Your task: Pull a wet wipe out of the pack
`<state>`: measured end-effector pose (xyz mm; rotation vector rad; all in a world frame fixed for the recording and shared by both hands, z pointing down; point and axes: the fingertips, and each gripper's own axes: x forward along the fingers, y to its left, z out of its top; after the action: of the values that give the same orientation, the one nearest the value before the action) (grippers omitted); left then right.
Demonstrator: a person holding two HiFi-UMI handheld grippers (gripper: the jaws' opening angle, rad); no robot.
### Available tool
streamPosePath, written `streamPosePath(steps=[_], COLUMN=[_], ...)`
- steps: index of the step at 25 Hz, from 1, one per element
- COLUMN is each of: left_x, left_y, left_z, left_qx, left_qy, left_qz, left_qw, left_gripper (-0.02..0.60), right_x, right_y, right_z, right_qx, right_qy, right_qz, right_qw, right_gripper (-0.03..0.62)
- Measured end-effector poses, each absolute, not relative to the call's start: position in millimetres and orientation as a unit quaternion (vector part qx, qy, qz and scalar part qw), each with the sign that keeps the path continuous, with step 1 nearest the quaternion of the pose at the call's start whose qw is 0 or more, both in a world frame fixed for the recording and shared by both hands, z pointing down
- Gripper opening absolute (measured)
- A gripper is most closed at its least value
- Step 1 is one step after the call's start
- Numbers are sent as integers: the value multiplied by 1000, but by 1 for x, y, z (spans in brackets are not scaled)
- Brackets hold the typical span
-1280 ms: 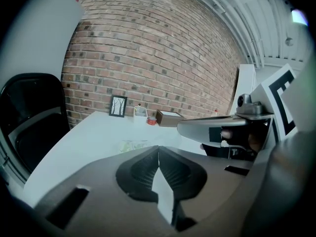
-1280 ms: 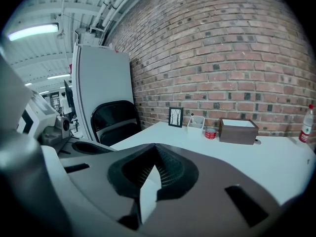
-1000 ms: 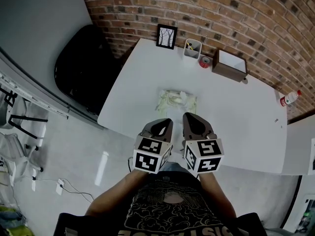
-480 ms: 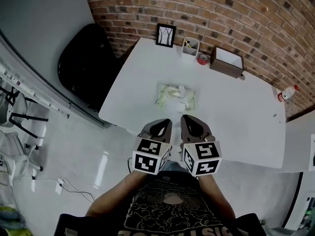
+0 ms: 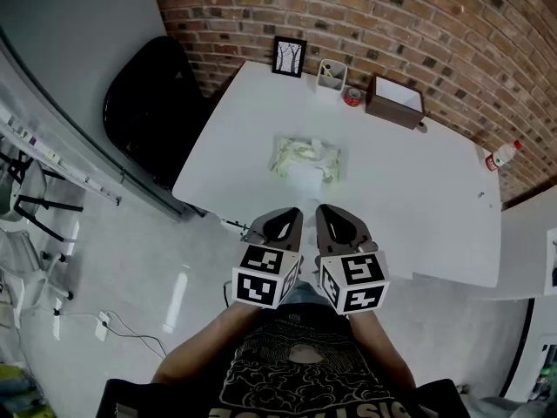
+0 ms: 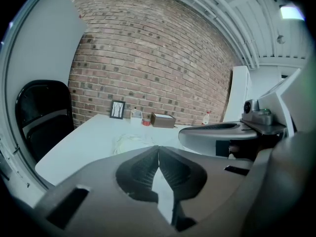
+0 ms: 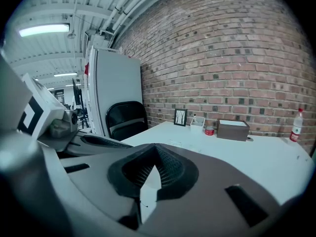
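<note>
White bench (image 5: 418, 190) under a brick wall (image 5: 392, 16) carries the wipe pack (image 5: 305, 158) at mid-frame. My left tongs (image 5: 285, 219) and right tongs (image 5: 331, 218), both pressed together and empty, hang lower centre, short of it. A clean pull would mean pinning the pack and pinching one sheet.

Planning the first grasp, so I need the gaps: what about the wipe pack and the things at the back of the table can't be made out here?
- Wet wipe pack: too small in head view, a pale blur in left gripper view; whether its flap is open or a wipe protrudes is unclear.
- Brown box: contents too small to tell in any view.
- Bottle: label unreadable, too small.
</note>
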<state>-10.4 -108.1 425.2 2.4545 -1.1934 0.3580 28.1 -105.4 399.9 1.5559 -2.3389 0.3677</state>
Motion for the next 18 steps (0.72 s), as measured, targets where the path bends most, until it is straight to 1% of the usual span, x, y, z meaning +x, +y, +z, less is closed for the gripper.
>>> streamPosePath(steps=[18], left_x=[-8], left_y=[-91], left_z=[420], left_qx=[876], left_qy=[-429], left_qz=[116], left_qw=[186], left_gripper=[12], right_x=[29], right_y=[-85], right_z=[400], right_qx=[536], right_qy=[-820], right_qz=[117], right_qw=[161], right_gripper=[15])
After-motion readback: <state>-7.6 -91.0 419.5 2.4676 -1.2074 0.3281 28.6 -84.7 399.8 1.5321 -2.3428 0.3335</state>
